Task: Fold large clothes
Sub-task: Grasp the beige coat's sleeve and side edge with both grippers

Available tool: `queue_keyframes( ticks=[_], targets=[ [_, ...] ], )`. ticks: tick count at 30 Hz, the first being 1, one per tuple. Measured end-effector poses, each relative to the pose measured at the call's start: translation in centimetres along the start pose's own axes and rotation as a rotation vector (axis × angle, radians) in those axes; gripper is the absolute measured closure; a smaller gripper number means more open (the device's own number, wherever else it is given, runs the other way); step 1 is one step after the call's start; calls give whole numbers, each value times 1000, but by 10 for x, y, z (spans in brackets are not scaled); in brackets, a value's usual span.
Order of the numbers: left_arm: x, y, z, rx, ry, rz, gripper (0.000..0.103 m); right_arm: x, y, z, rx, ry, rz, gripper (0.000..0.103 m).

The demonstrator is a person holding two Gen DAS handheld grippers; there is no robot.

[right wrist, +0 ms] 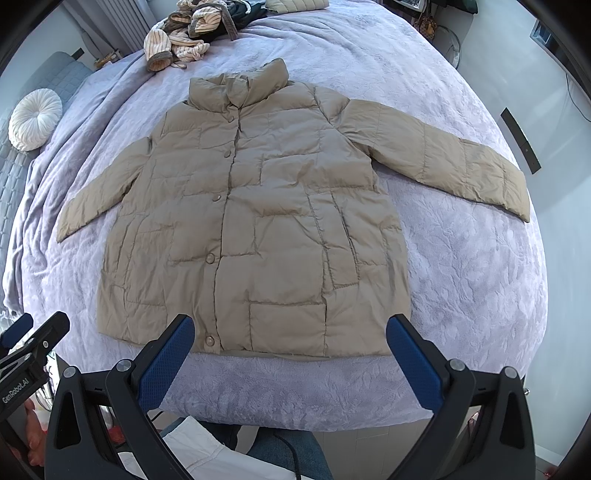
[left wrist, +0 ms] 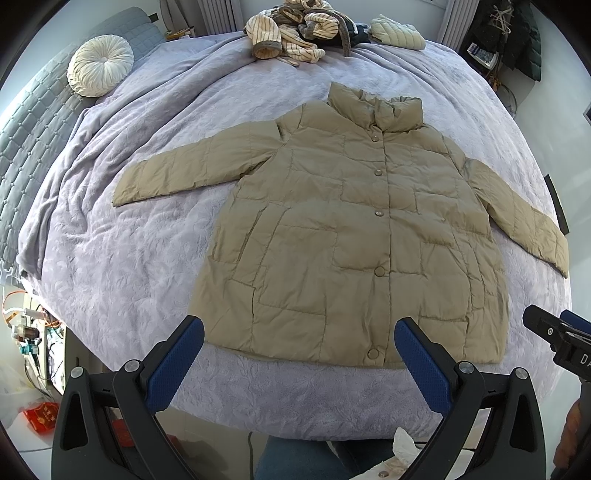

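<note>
Your jacket [left wrist: 351, 229] lies flat, buttoned, sleeves out, mid-bed [left wrist: 147, 258], below the clothes pile [left wrist: 295, 33]. Nothing's folded yet. Left gripper [left wrist: 299, 354] and right gripper [right wrist: 290, 350] hover at its hem, fingers spread, empty.

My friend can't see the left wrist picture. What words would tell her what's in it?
A tan puffer jacket lies flat and snapped shut on a lilac bedspread, sleeves spread wide. The open left gripper hovers over its hem; a heap of striped clothes and a round white pillow sit beyond.
</note>
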State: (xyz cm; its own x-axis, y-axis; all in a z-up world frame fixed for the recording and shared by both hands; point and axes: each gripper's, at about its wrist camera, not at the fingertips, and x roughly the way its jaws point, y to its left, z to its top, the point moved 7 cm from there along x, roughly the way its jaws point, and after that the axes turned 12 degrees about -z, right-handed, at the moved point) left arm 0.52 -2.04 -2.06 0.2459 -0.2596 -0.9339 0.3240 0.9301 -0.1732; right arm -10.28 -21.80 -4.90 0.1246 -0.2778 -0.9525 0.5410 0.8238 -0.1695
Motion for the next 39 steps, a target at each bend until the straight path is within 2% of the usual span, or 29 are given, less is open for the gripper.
queue_keyframes(
  ticks=[6, 8, 11, 14, 19, 21, 28, 30, 33, 39],
  targets=[
    [1, 11, 3, -10, -2, 9, 0, -15, 23, -17, 5, -5, 8, 0],
    [3, 18, 6, -19, -1, 0, 0, 1, 16, 0, 4, -6, 9, 0],
    [5, 31, 10, -37, -1, -27, 0, -3, 26, 8, -1, -29, 27, 0],
    [9, 53, 17, -57, -7, -7, 0, -15, 41, 18, 2, -87, 78, 0],
    [32, 105, 34, -102, 23, -39, 0, -10, 72, 29, -25, -54, 28, 0],
    [42, 127, 42, -109, 30, -63, 0, -7, 87, 38, -20, -70, 20, 0],
    [93, 224, 86, -249, -7, -154, 0, 32, 174, 68, 34, 38, 181, 0],
    [116, 258, 103, -311, -21, -185, 0, 51, 206, 78, 0, 58, 175, 0],
    [149, 298, 123, -386, -48, -198, 0, 79, 245, 96, -77, 28, 113, 0],
    [213, 366, 151, -563, -102, -267, 0, 113, 317, 126, -160, 26, 146, 0]
  ],
)
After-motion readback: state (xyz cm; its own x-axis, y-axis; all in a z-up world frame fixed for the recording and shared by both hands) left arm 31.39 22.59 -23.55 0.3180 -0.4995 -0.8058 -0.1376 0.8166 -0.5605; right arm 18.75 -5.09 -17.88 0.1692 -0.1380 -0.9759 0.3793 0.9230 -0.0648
